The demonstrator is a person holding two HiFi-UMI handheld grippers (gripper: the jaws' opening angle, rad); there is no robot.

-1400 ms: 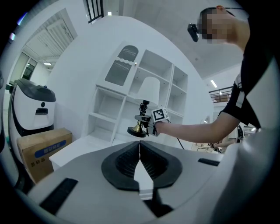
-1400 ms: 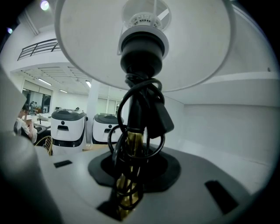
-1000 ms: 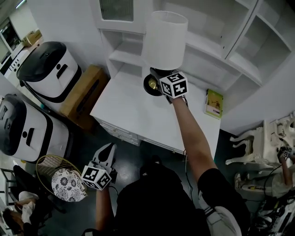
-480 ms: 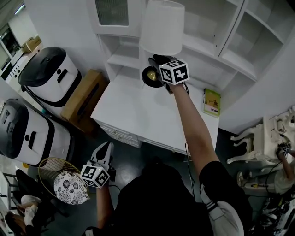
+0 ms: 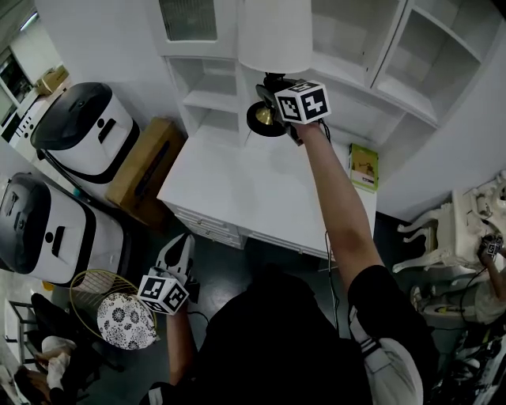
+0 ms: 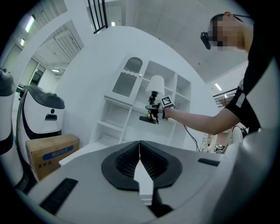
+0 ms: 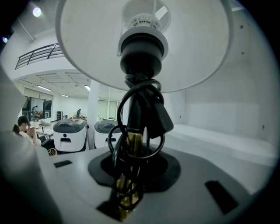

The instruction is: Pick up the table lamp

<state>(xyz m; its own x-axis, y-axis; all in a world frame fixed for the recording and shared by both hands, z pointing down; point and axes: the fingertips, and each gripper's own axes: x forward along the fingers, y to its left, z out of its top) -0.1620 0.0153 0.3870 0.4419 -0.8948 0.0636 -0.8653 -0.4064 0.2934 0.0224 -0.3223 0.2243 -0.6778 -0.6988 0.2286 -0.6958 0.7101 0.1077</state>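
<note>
Bright, even indoor light; the floor in the head view reads dim. Both gripper views bend strongly toward black corners. A ceiling light glares, and the near lamp stem looks soft.

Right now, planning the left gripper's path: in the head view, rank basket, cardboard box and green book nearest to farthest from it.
From the left gripper:
1. basket, just to its left.
2. box, beyond, beside the desk.
3. book, far right on the desk.
</note>
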